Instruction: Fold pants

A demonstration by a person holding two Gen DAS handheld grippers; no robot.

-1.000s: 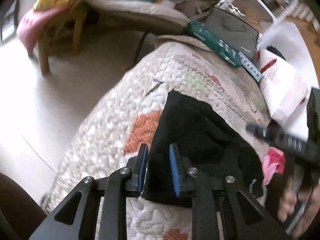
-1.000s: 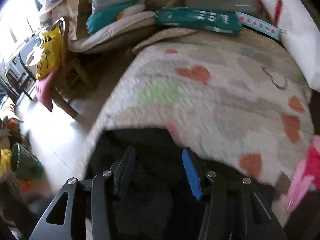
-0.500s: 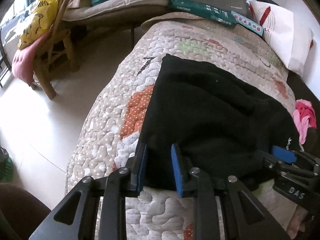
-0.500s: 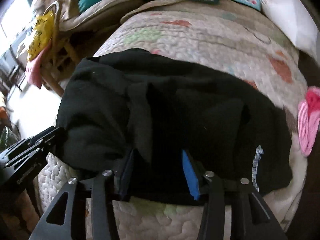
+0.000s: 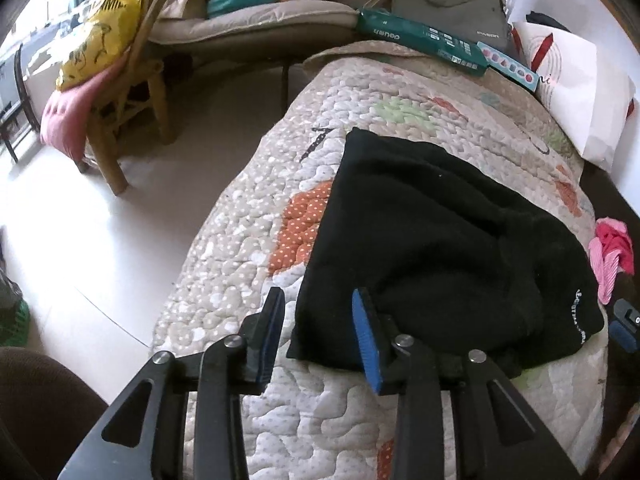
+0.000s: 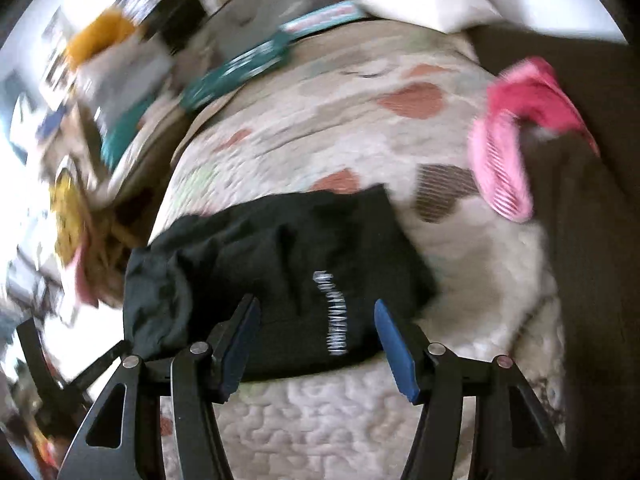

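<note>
Quilted bed (image 5: 248, 240) in cluttered room, folded black pants (image 5: 432, 240) lying mid-frame.

Left gripper (image 5: 318, 334) fingers spread, straddling pants' near corner at lower centre; right gripper (image 6: 316, 346) fingers spread wide, holding nothing, over pants' (image 6: 280, 264) printed edge.

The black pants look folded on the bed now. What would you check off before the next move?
1. Left gripper open, off the cloth: ok.
2. Right gripper open: ok.
3. Black pants lie wholly on the quilt: ok.
4. Fold edges lined up: not ok, near edge bunched.
5. Pink garment apart from the pants: ok.
6. Layers underneath flat: cannot tell.
</note>
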